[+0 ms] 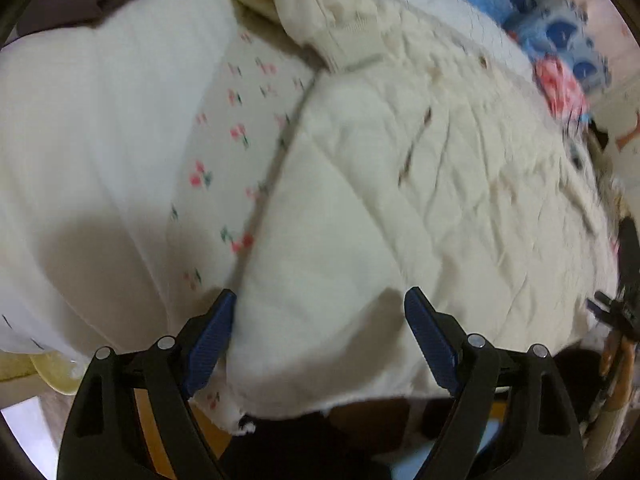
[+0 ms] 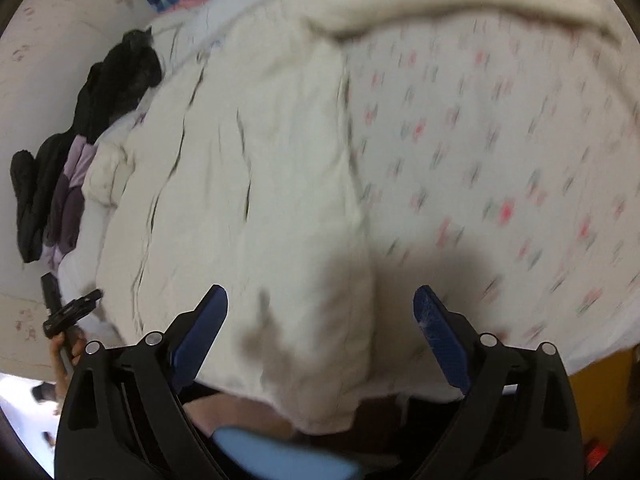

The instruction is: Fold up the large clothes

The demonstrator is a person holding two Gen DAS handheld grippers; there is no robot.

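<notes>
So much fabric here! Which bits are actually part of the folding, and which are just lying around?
Part of the job:
- cream quilted jacket
- left gripper, open
- right gripper, open

Just lying about:
- flowered sheet
- black clothes by the wall
- blue patterned bedding

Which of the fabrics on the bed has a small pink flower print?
The floral sheet beside the cream quilted garment. Only it has pink and green sprigs; the garment is plain and stitched, and the dark clothes are black.
</notes>
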